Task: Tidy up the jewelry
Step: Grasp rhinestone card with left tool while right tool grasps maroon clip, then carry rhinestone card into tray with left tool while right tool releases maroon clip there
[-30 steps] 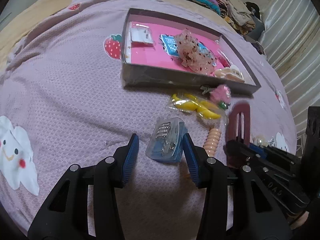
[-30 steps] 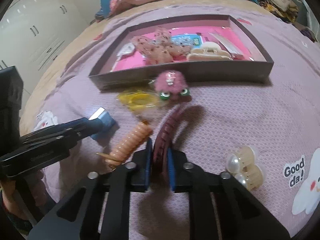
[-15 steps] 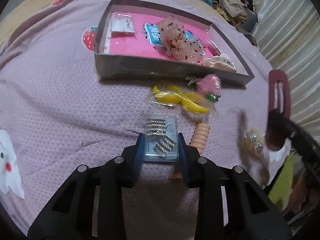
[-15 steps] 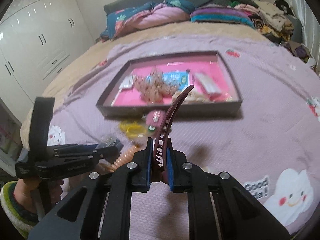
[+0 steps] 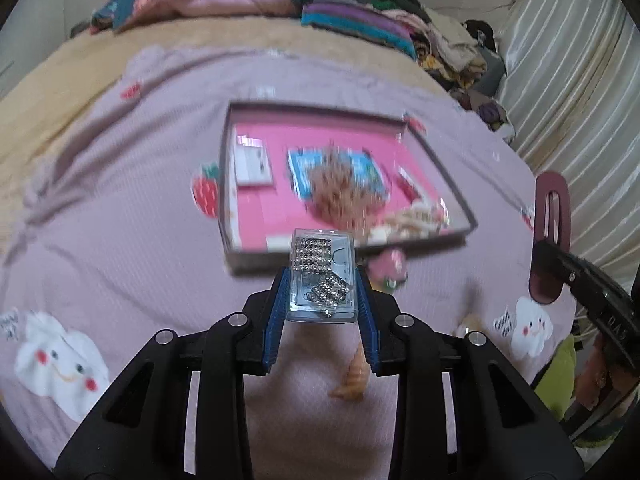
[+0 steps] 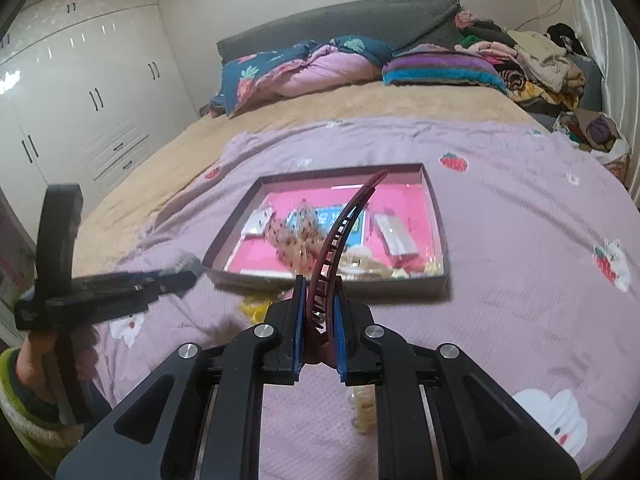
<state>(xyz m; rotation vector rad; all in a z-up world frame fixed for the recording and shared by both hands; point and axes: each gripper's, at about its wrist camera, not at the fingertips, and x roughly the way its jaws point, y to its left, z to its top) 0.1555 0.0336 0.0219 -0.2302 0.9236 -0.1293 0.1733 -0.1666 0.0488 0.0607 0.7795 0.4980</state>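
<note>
You have two grippers, left (image 5: 323, 292) and right (image 6: 318, 312), one tray (image 6: 328, 286), one clear case (image 5: 323, 280), one maroon clip (image 6: 344, 224), two cloud prints.

White wardrobe (image 6: 80, 120), folded quilts (image 6: 304, 68), heaped clothes (image 6: 536, 64)

Bed (image 6: 500, 184), white wardrobe (image 6: 80, 92), curtain (image 5: 580, 92)
</note>
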